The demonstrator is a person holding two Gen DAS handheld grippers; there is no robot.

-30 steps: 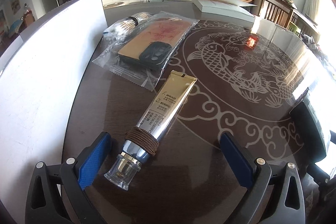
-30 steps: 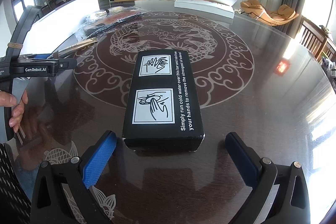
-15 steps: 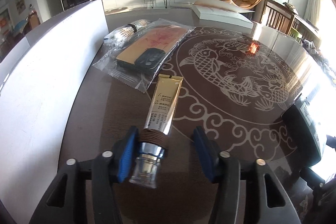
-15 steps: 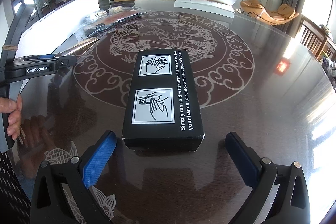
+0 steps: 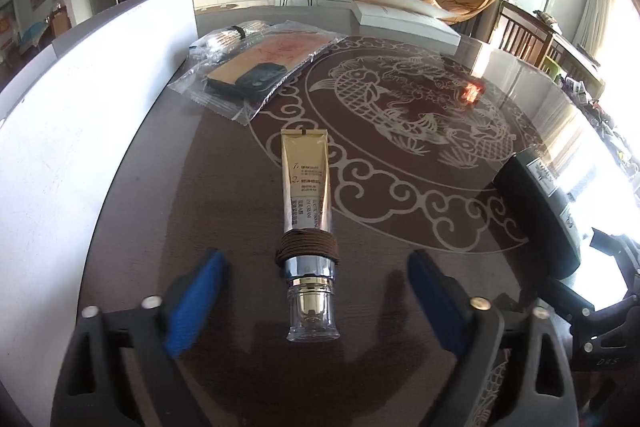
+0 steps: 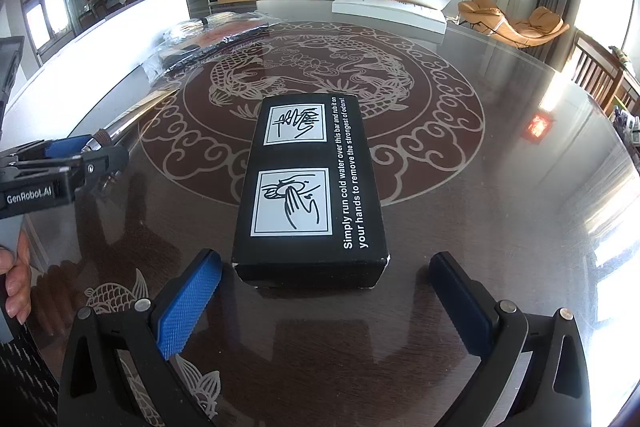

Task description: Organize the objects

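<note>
A gold and silver cream tube (image 5: 307, 203) with a clear cap and a brown hair tie around its neck lies flat on the dark table, cap end toward me. My left gripper (image 5: 314, 279) is open, its blue pads (image 5: 194, 301) wide on either side of the cap, not touching it. A black box (image 6: 310, 187) with white hand drawings lies in front of my right gripper (image 6: 324, 287), which is open and empty, pads flanking the box's near end. The left gripper also shows in the right wrist view (image 6: 68, 163).
A phone case in a clear bag (image 5: 262, 71) lies beyond the tube, with a bagged bundle (image 5: 228, 35) behind it. A large white board (image 5: 80, 99) runs along the table's left side. A white flat box (image 5: 404, 19) sits at the far edge.
The left gripper had closed around the tube's cap end half a second ago; it is now wide open again, and the tube lies straighter, pointing away. The right gripper has not moved.
</note>
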